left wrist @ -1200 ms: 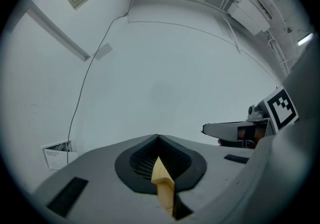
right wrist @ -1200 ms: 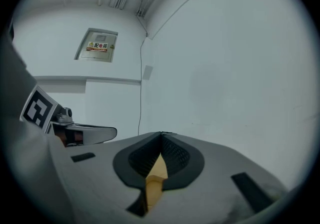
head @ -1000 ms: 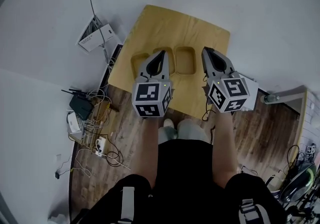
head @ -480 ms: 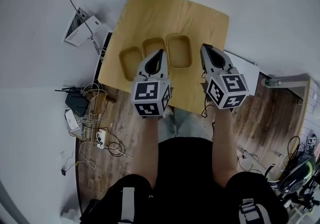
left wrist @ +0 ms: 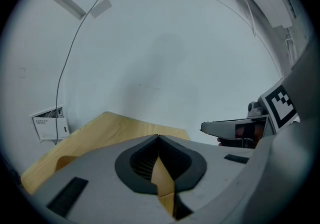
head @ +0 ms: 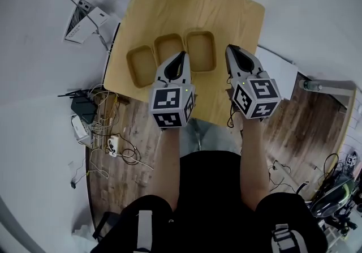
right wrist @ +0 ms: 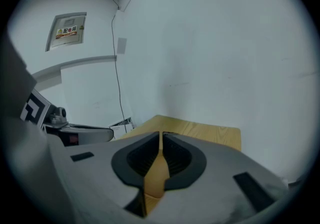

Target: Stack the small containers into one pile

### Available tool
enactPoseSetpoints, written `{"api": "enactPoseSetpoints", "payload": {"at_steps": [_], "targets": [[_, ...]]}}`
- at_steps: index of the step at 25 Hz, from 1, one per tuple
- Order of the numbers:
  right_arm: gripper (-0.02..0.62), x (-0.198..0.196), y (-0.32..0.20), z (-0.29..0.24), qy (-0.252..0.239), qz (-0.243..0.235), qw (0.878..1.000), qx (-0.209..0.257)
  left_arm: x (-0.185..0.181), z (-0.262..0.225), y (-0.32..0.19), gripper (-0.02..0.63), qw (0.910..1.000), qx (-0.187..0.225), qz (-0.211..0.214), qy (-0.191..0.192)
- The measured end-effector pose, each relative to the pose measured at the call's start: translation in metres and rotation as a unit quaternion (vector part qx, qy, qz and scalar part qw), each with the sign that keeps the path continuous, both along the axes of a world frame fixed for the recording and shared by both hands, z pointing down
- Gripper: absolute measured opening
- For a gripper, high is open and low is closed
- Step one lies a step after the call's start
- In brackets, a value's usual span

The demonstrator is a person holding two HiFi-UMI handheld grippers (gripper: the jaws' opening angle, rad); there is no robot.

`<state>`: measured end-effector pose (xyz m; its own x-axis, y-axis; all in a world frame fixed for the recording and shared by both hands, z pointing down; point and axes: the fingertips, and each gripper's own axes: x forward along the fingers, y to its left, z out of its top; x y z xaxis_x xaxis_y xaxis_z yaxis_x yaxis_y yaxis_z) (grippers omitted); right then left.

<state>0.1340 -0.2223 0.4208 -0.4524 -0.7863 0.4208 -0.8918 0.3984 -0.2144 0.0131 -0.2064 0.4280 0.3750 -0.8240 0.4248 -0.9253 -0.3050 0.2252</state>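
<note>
Three small tan containers are lying in a row on the wooden worktop (head: 237, 8): the left container (head: 141, 66), the middle container (head: 168, 48) and the right container (head: 201, 51). The left gripper (head: 181, 55) is hovering with its fingers pressed together on nothing, pointing to 12 o'clock at the gap between the middle and right containers. The right gripper (head: 230, 49) is also keeping its fingers together, empty, just beside the right container at its 3 o'clock.
</note>
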Motion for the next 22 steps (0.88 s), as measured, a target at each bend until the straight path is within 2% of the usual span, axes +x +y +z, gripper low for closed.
{"api": "enactPoseSetpoints", "payload": {"at_steps": [2,8,10,12,22], "targets": [[0.048,0.0,-0.001,0.009,-0.002,-0.005,1.0,-0.012,0.003,0.007,-0.002,0.003,1.0,-0.007,0.0,-0.002],[0.048,0.007,-0.005,0.039,0.001,-0.005,0.999,-0.047,0.014,0.029,-0.007,0.005,0.9995,-0.028,0.002,-0.011],[0.048,0.006,-0.005,0.051,0.001,-0.007,0.998,-0.063,0.014,0.037,-0.007,0.041,0.9992,-0.038,0.001,-0.013],[0.094,0.004,-0.003,0.063,0.0,-0.013,0.997,-0.081,0.014,0.045,-0.007,0.041,0.9988,-0.046,-0.002,-0.015],[0.094,0.0,0.003,0.121,0.012,-0.02,0.988,-0.155,0.011,0.076,-0.007,0.041,0.9965,-0.079,-0.017,-0.019]]}}
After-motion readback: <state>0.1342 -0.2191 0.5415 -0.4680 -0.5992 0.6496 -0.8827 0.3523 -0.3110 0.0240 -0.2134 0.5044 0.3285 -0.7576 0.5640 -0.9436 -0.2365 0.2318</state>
